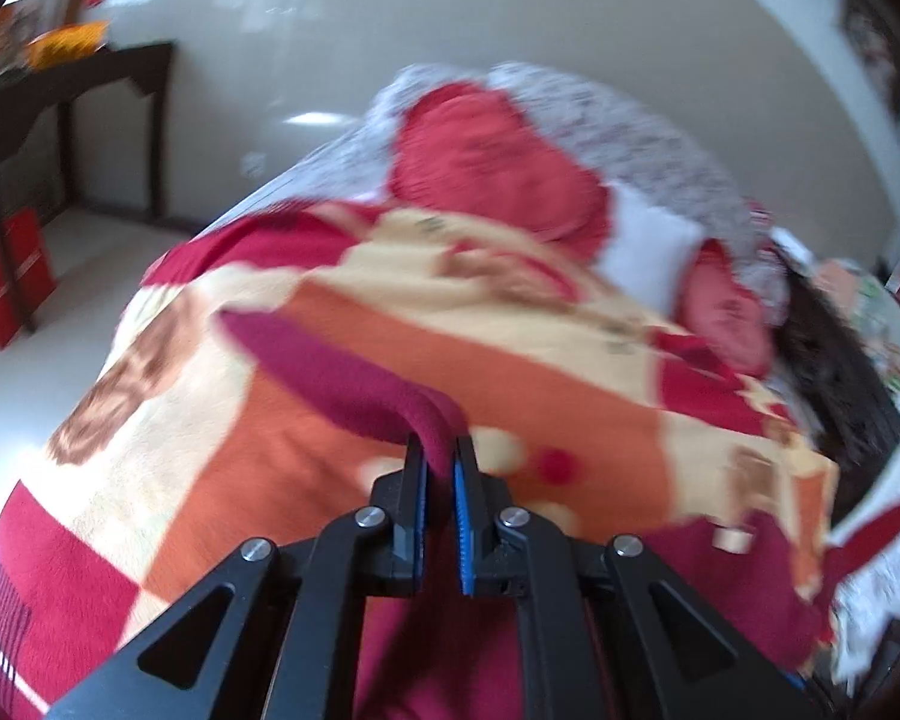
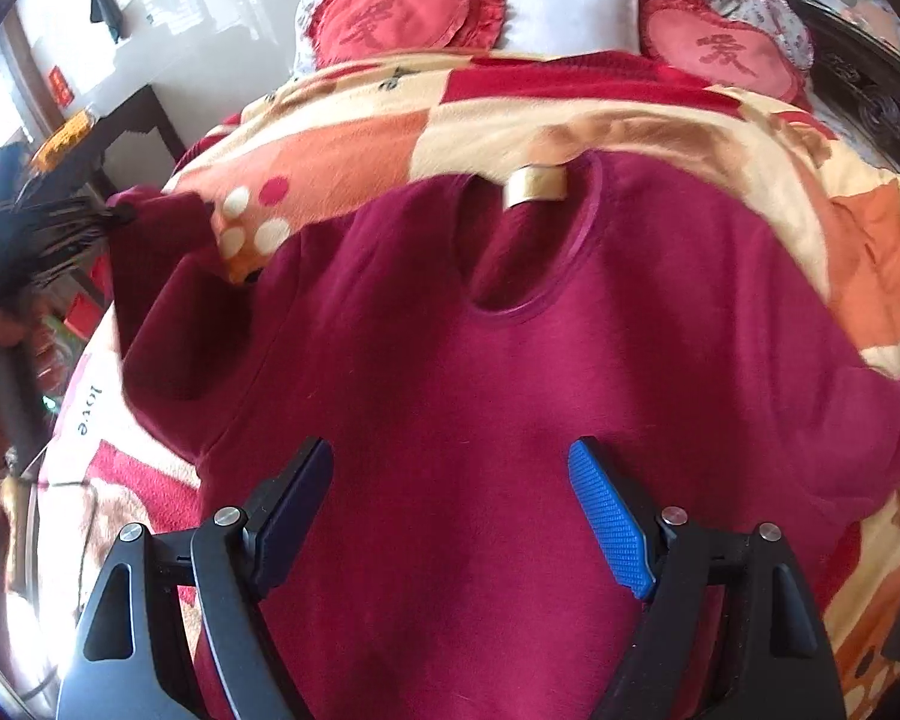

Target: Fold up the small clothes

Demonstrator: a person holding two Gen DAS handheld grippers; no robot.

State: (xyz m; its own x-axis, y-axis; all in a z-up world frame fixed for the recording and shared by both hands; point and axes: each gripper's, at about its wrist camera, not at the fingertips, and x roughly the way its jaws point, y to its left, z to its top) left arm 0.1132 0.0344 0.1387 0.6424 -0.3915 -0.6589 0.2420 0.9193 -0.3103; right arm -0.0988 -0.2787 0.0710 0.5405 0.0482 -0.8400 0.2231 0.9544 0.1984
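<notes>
A dark red long-sleeved top [image 2: 450, 372] lies flat on a patterned orange and cream blanket [image 2: 354, 138], neck hole toward the pillows, a gold label at the collar. My right gripper [image 2: 450, 480] is open and empty, hovering over the top's chest. My left gripper [image 1: 441, 456] is shut on the top's left sleeve [image 1: 342, 372], lifting it off the blanket. The left gripper also shows at the far left of the right wrist view [image 2: 90, 222], at the sleeve end. The left wrist view is blurred.
Red heart cushions [image 2: 402, 15] and a white pillow [image 2: 570, 12] lie at the head of the bed. A dark wooden side table [image 1: 90, 90] stands left of the bed, with pale floor [image 1: 90, 252] beside it. A dark carved headboard [image 2: 870, 96] shows at right.
</notes>
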